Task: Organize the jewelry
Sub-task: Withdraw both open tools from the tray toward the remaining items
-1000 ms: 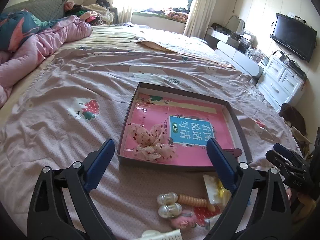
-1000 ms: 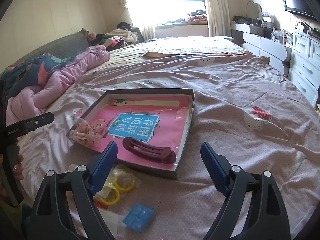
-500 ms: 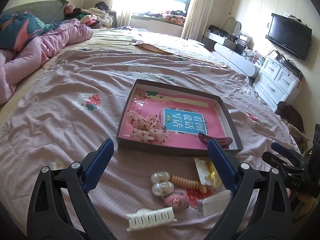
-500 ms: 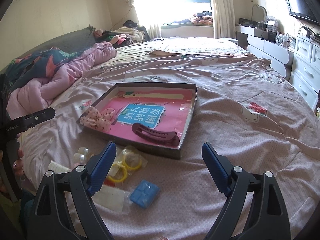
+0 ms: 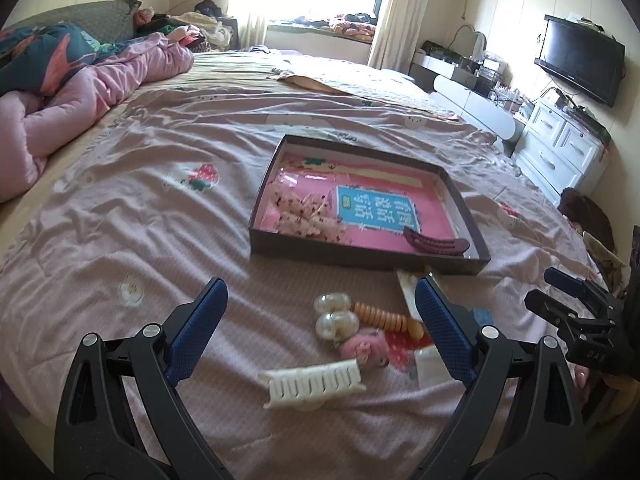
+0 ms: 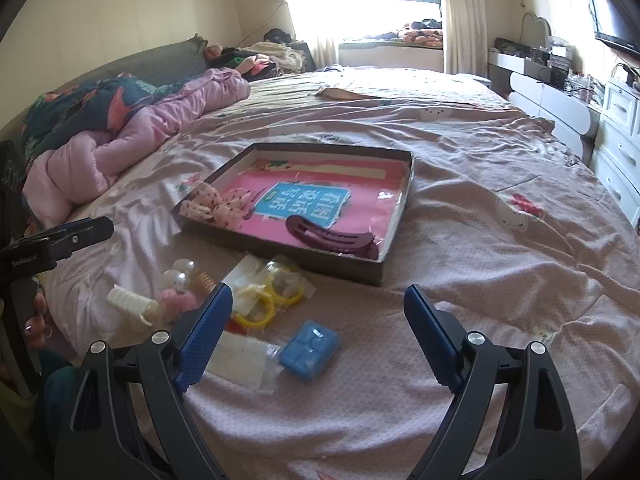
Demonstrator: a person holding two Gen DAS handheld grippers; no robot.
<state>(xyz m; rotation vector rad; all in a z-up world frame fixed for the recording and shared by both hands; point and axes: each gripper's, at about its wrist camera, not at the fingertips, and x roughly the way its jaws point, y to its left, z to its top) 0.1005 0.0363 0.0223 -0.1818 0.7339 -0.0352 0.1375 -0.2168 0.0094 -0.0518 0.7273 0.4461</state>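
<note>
A shallow dark box with a pink lining lies on the bed. It holds a dotted bow and a maroon hair clip. In front of it lie a white claw clip, two clear bead bobbles, an orange coil tie, a pink pompom, yellow rings in a bag and a blue case. My left gripper is open and empty above the pile. My right gripper is open and empty above the blue case.
A pink quilt is bunched at the left of the bed. White drawers and a wall television stand at the right. The bed's near edge lies just below both grippers.
Both grippers have drawn back from the box, so the loose pile in front of it now shows in full. Both stay open and empty.
</note>
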